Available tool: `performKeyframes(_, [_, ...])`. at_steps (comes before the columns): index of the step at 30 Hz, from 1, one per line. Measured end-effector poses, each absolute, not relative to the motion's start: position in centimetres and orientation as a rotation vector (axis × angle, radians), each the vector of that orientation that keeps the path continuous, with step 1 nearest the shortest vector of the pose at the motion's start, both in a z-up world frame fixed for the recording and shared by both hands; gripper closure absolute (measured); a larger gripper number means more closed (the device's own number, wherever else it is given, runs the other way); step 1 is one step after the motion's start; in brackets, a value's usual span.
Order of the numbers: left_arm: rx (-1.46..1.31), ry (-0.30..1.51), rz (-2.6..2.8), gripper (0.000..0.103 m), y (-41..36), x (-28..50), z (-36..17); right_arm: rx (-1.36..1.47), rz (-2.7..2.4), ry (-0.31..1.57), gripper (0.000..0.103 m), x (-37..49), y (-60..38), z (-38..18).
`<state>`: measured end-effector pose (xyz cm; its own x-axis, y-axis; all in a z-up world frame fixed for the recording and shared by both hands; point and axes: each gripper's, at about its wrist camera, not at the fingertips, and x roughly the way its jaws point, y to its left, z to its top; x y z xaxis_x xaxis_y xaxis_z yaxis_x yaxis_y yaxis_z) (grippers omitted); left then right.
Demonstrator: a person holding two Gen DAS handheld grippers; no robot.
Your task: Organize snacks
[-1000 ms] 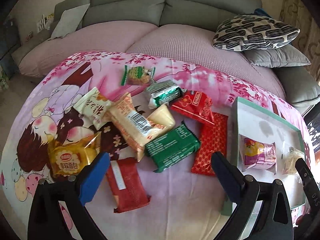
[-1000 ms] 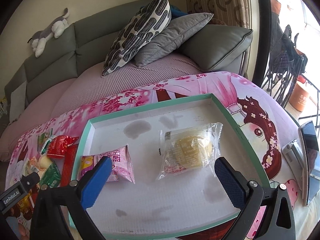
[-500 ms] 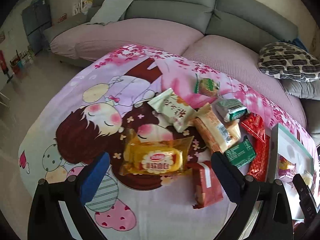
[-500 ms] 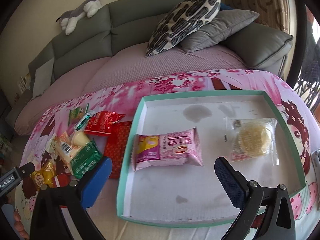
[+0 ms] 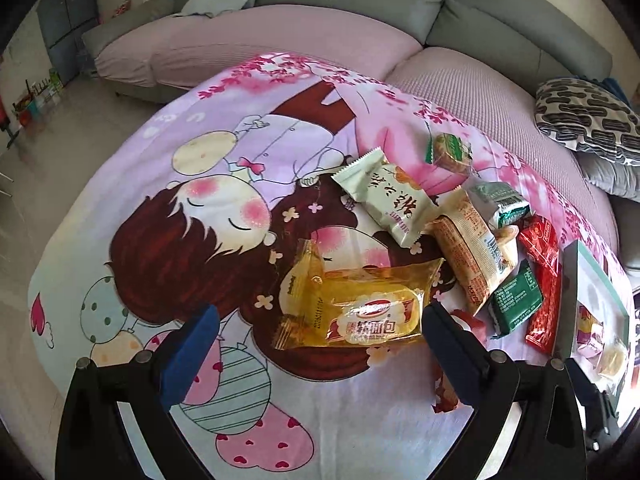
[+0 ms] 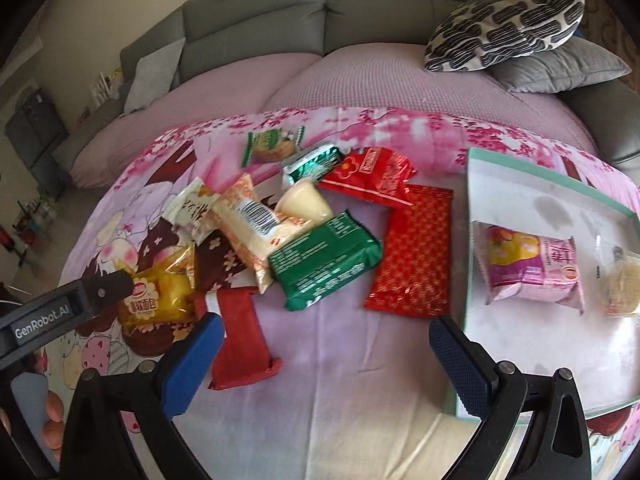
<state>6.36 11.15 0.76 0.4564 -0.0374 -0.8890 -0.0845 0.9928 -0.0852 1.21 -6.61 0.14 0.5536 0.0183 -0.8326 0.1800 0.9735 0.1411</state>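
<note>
Two tools hover over a worktop (image 5: 120, 240) draped in a pink cartoon-print cloth, each with its blue-padded fingers spread wide and holding nothing. Between and just ahead of the left tool (image 5: 318, 344) lies a glossy yellow bread packet (image 5: 360, 304), flat on the cloth, nearer the right finger than the left. Beyond it a loose heap of wrapped snacks spreads rightward. The right tool (image 6: 322, 354) points at bare cloth; a dark red mesh-textured packet (image 6: 240, 336) lies just beside its left finger. A white tray with a mint-green rim (image 6: 540, 172) sits at the right, holding a pink wrapped cake (image 6: 532, 272) and a clear-wrapped pale pastry (image 6: 620, 284).
</note>
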Motion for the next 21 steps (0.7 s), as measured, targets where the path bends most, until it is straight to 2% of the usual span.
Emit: performKeyframes(21, [-0.099, 1.185, -0.092, 0.002, 9.0, 8.6, -2.6, 0.117, -0.056, 1.068, 0.0, 3.4, -2.3, -2.8])
